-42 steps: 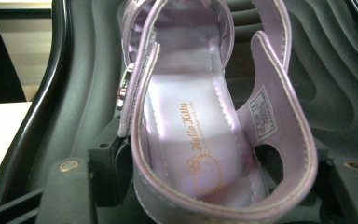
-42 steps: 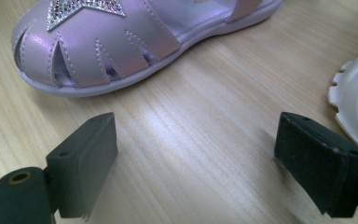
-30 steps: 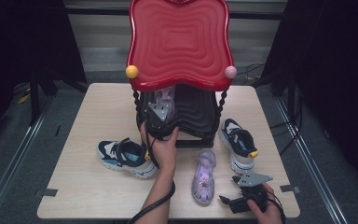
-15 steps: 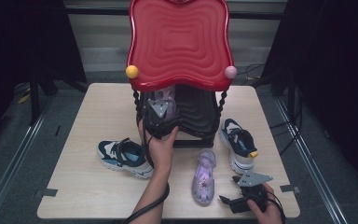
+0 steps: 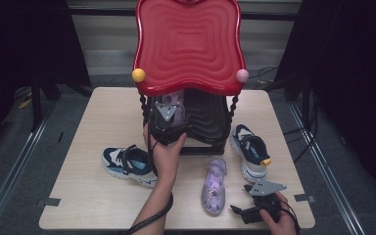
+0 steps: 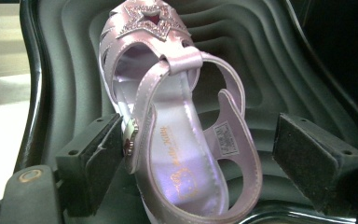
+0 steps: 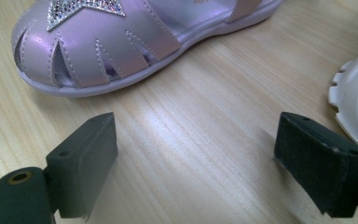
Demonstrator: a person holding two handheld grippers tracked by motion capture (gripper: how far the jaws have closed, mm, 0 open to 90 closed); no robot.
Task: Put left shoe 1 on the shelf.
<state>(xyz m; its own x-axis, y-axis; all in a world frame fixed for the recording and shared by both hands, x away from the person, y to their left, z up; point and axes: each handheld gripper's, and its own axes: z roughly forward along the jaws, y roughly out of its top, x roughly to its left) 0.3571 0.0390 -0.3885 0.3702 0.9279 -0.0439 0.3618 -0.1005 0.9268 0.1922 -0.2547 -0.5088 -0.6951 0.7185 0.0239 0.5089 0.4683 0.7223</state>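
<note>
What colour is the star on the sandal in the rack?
Glittery pink star on a lilac sandal; clearest in the left gripper view.

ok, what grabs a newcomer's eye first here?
The big red wavy-topped rack at the table's far edge. On its black shelf the left gripper straddles a lilac star sandal, jaws just opening; its twin lies on the table between two navy sneakers.

Red rack top (image 5: 190,46) low overhead, sneakers (image 5: 127,165) flanking, bare table (image 5: 78,205) front-left
</note>
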